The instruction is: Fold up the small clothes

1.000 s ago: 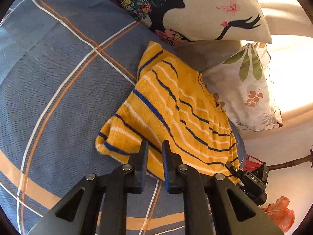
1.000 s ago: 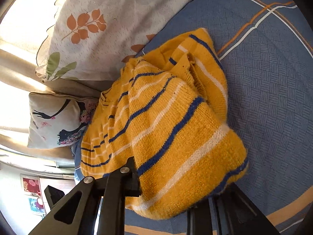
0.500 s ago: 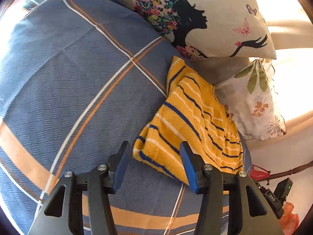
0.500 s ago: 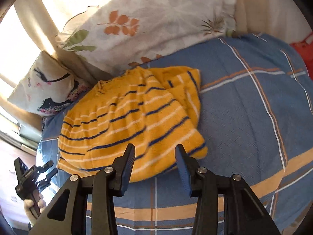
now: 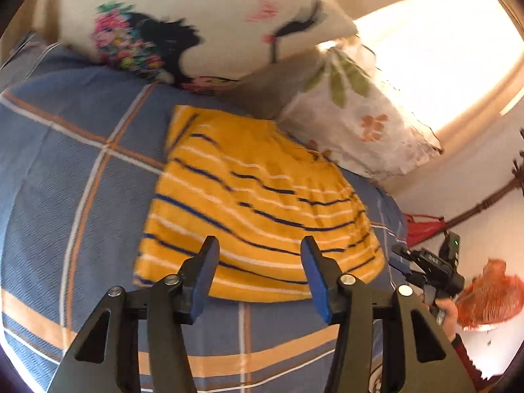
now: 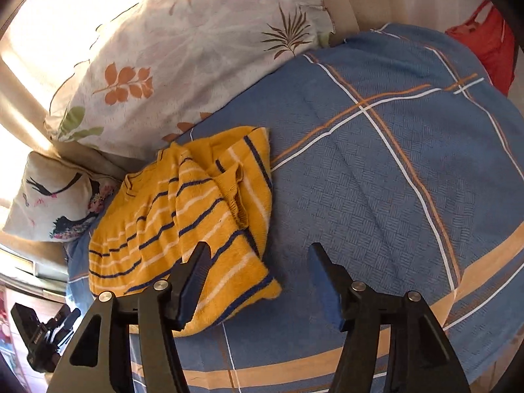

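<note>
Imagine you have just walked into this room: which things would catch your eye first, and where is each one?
First comes the folded yellow knitted garment with navy and white stripes, lying on the blue checked bedspread with orange and white lines. Behind it, a white pillow printed with orange and green leaves leans beside a cream cushion showing a black silhouette with flowers. Both open black tongs, left and right, hang over the bedspread.

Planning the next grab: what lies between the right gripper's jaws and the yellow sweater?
Nothing but bare blue bedspread, in the right wrist view. The open right gripper hovers beside the sweater.
</note>
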Tool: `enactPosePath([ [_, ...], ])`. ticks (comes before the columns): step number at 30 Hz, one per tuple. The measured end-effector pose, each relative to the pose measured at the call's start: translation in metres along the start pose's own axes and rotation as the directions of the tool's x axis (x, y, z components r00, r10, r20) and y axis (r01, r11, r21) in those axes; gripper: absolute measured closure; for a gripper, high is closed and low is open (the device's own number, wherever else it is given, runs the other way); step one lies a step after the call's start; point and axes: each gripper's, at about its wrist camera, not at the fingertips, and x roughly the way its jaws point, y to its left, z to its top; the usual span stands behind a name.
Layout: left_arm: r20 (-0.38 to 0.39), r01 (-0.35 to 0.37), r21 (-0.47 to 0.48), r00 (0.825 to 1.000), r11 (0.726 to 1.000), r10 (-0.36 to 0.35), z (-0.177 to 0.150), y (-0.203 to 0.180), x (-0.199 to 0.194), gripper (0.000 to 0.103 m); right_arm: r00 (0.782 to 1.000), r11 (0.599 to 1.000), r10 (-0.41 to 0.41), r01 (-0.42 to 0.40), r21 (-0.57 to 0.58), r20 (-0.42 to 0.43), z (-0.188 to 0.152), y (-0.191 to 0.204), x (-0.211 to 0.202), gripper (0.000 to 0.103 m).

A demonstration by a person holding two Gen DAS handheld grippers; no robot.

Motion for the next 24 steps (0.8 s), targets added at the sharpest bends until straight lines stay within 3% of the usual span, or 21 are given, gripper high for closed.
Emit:
enactPosePath([
  [4,-0.055,0.022,0.211,0.998,0.977,-0.011,-0.013,-0.08,0.042,0.049,0.994,0.995,0.091,-0.088,0.056,-0.057,0.024,-0.023,0.016,0.034],
  [9,-0.068,-0.005,0.462,0.997,0.887,0.042,-0.058,-0.174,0.098,0.047,0.966,0.977,0.209,-0.2,0.072,-0.154,0.053,-0.044,0.042,0.033],
  [11,-0.049,-0.038,0.555,0.996,0.831,0.079,-0.078,-0.207,0.119,0.047,0.947,0.968,0.25,-0.24,0.073,-0.2,0.063,-0.049,0.054,0.032],
  [13,-0.012,-0.079,0.652,0.993,0.754,0.114,-0.098,-0.235,0.14,0.047,0.928,0.958,0.285,-0.278,0.064,-0.239,0.075,-0.051,0.064,0.032],
  [16,0.061,-0.171,0.77,0.979,0.615,0.196,-0.122,-0.265,0.174,0.047,0.901,0.947,0.314,-0.321,0.026,-0.3,0.093,-0.046,0.084,0.03],
  [19,0.117,-0.231,0.825,0.963,0.515,0.244,-0.138,-0.283,0.202,0.047,0.86,0.927,0.344,-0.375,-0.01,-0.376,0.104,-0.034,0.107,0.03],
  [21,0.145,-0.265,0.843,0.95,0.468,0.277,-0.143,-0.291,0.22,0.047,0.834,0.914,0.359,-0.406,-0.024,-0.419,0.107,-0.025,0.121,0.03],
  [24,0.185,-0.327,0.839,0.923,0.434,0.339,-0.144,-0.294,0.244,0.047,0.817,0.897,0.375,-0.439,-0.052,-0.438,0.109,-0.011,0.13,0.029],
])
